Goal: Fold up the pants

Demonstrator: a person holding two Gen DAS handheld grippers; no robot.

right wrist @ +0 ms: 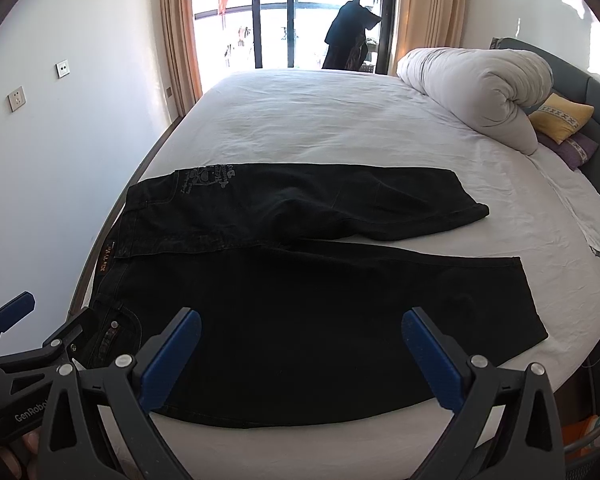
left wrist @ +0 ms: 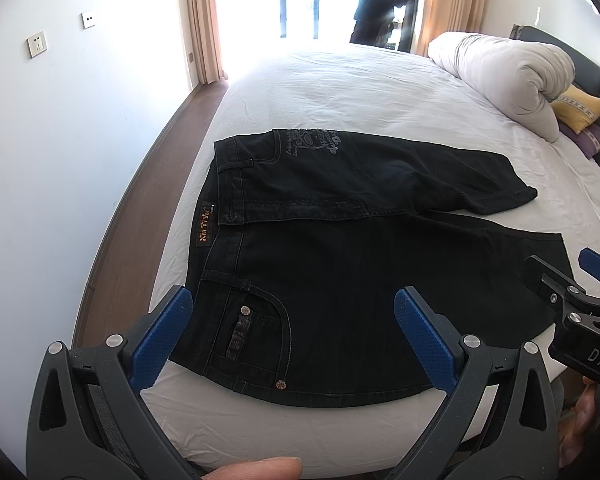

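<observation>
The bed gave you plenty of bare white sheet beyond the garment, with the rolled duvet and the cushions well apart at the head end. The pants lay across the near part of it, waistband toward the wall side, the far leg apparently turned over and angled, the near leg flat and running to your right. Their near edge sat close to the mattress edge, so I judged that a careless pull toward you could have dragged denim off the side. The heavy, dark cloth might also have hidden a doubled layer, and a shallow pinch could have lifted one ply only. Your left gripper hovered over the front pocket, jaws spread wide, holding nothing. Your right gripper hung over the near leg, likewise parted and empty.
</observation>
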